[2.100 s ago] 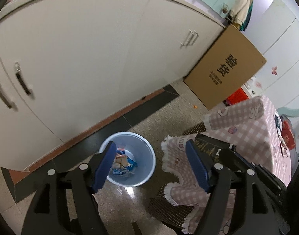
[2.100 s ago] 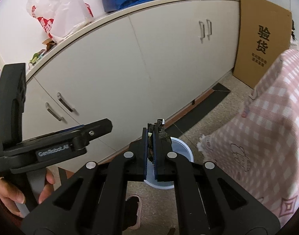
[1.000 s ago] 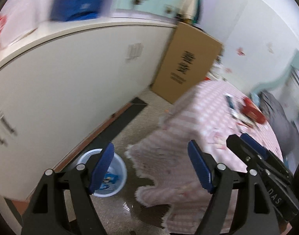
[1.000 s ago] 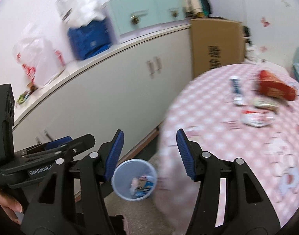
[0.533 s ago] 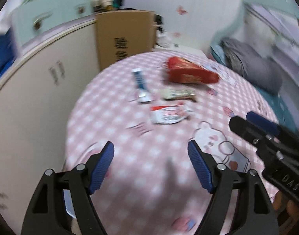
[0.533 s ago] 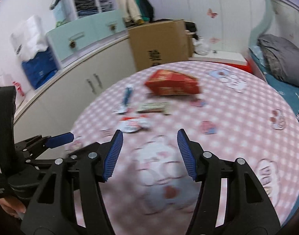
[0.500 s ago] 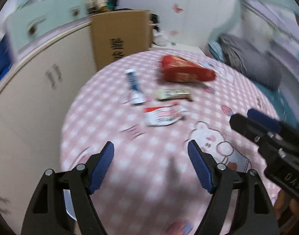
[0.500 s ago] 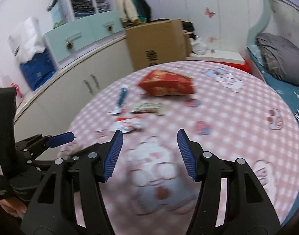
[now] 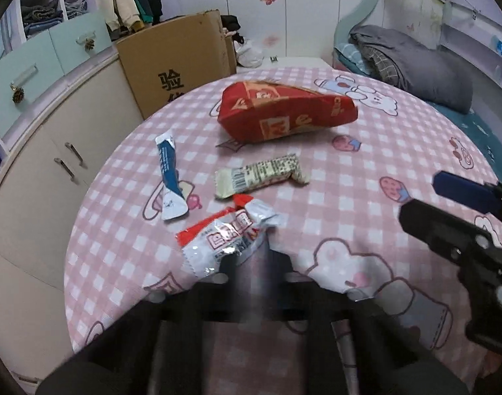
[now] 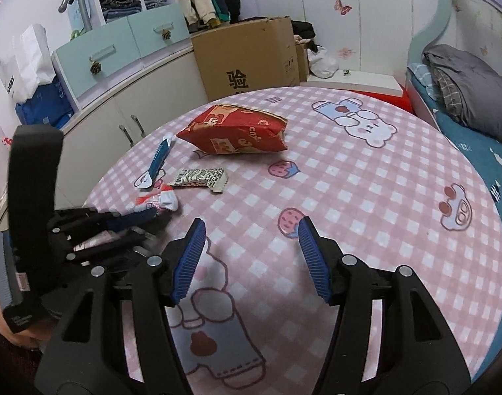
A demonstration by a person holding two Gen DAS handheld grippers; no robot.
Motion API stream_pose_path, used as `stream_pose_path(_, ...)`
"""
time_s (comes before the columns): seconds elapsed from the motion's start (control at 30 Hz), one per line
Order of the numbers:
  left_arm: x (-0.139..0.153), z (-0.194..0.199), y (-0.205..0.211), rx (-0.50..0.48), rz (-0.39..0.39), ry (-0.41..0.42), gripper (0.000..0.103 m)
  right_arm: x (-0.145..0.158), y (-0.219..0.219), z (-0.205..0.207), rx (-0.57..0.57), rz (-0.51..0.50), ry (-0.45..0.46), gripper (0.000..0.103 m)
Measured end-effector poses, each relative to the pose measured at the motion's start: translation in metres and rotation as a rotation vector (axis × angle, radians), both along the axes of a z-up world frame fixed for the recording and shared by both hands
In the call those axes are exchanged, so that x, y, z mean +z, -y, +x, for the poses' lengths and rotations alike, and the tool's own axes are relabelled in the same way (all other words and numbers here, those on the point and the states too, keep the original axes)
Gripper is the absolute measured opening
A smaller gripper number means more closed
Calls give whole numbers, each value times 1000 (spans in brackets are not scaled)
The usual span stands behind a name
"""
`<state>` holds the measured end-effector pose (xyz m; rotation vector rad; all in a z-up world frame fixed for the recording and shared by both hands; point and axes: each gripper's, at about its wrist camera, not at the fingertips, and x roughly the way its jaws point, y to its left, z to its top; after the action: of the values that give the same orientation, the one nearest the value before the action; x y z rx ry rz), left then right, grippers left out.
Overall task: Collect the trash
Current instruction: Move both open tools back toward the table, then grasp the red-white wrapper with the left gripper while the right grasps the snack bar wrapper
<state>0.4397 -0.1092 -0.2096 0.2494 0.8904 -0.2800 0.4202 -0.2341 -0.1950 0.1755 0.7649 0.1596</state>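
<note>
Left wrist view: the left gripper [image 9: 251,263] is blurring, seemingly closing on the red-and-silver wrapper [image 9: 229,232]; beyond that wrapper are lying a beige bar wrapper [image 9: 260,175], blue sachet [image 9: 169,177] and red snack bag [image 9: 283,112]. The right gripper [image 10: 251,256] is gaping wide, empty. Next: lifting cleanly.

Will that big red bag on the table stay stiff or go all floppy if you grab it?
The red snack bag looks puffed yet creased, so it would probably crumple and flop where pinched. Its mouth seems open in the right wrist view, so crumbs might spill if tipped. It looks like thin packaging, likely light, and may slide on the checked tablecloth when pushed.
</note>
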Motion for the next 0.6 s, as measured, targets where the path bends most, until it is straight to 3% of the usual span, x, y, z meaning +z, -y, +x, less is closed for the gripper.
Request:
stream_pose_path(0.27, 23, -12, -65, 137, -207, 52, 1, -7, -28, 29, 79, -47, -33, 59)
stream_pose_path(0.43, 36, -16, -112, 280, -246, 100, 0, -10, -50, 56, 137, -116, -39, 62)
stream_pose_path(0.6, 34, -12, -146, 351, -255, 100, 0, -16, -69, 84, 192, -207, -57, 62)
